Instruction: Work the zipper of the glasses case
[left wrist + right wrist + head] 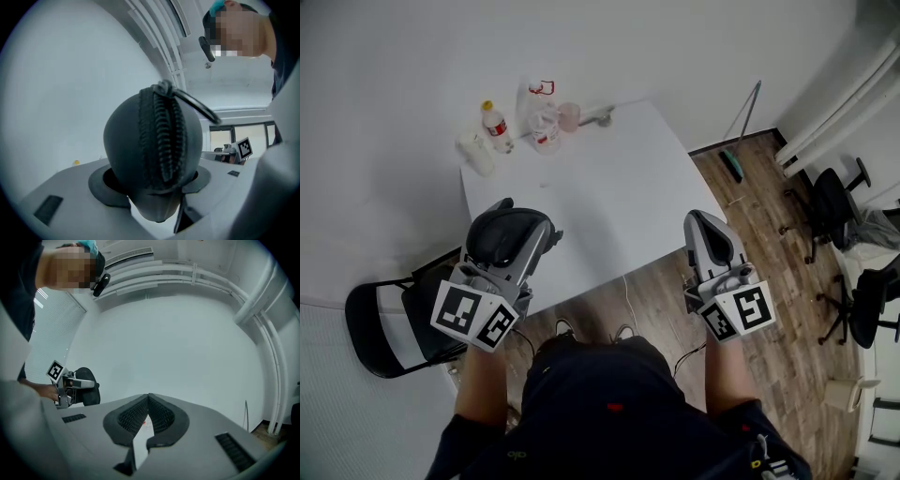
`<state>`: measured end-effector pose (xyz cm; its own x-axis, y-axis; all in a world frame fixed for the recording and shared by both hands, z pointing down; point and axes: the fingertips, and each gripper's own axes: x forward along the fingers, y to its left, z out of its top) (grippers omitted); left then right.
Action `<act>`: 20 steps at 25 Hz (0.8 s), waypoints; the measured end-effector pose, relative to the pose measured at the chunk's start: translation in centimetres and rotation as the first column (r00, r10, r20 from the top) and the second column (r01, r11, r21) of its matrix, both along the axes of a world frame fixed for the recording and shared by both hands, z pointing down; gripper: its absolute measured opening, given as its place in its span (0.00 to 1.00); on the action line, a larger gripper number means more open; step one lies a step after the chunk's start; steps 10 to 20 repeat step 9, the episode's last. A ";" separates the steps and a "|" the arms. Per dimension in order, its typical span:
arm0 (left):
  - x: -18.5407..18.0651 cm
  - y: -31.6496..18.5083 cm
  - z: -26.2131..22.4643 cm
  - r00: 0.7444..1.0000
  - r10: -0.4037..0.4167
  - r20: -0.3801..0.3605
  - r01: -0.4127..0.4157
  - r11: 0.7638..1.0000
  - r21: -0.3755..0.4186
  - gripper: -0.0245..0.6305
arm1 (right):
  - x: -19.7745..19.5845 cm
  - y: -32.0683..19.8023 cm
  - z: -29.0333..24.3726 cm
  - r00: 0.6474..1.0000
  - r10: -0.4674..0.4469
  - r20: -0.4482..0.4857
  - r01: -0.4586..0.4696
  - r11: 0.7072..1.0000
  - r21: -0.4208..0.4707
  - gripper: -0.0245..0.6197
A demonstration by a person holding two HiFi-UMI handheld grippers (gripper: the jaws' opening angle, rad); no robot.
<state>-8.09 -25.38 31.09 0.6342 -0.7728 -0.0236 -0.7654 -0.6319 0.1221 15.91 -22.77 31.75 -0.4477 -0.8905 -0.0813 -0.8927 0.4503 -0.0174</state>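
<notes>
Two hand-held grippers, seen from the head view above the near edge of a white table (609, 187). The left gripper (512, 251), at 8 o'clock in that view, is clamped on a black glasses case (504, 232), its jaws standing wide on either side of the rounded shell. The case is held in the air, apart from the tabletop, just over the near left corner of the table.

In the left gripper view the case fills the centre, one end seated between the pads. Its zipper (161, 136) faces the camera and runs from 6 o'clock to 12 o'clock, the teeth meshed along the length that shows. The slider sits at the 12 o'clock end, and its pull tab (194, 105) sticks out toward 4 o'clock.

The right gripper (705, 230), at 4 o'clock in the head view, is clenched with nothing in it. Its own view shows the two ribbed pads pressed together at the tips. It is well apart from the case and hangs beyond the table's near right corner, over a wooden floor (769, 244).

At the table's far left corner, toward 11 o'clock, stand a small bottle (496, 127) with a yellow cap and red label, a clear container (544, 117) and a pink cup (569, 116). A black folding chair (380, 328) stands at 8 o'clock, beside the table. Black office chairs (830, 202) stand at 3 o'clock.
</notes>
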 end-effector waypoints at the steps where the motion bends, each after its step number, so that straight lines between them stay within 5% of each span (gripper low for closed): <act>1: -0.1 0.0 -0.1 1.000 0.000 -0.013 0.000 1.000 -0.004 0.46 | -0.1 0.0 0.0 1.000 0.000 -0.001 0.000 1.000 -0.002 0.07; 20: -0.2 0.3 0.2 0.999 -0.001 0.032 0.001 1.000 0.015 0.46 | -0.3 0.2 0.3 1.000 -0.001 0.005 0.001 1.000 -0.010 0.07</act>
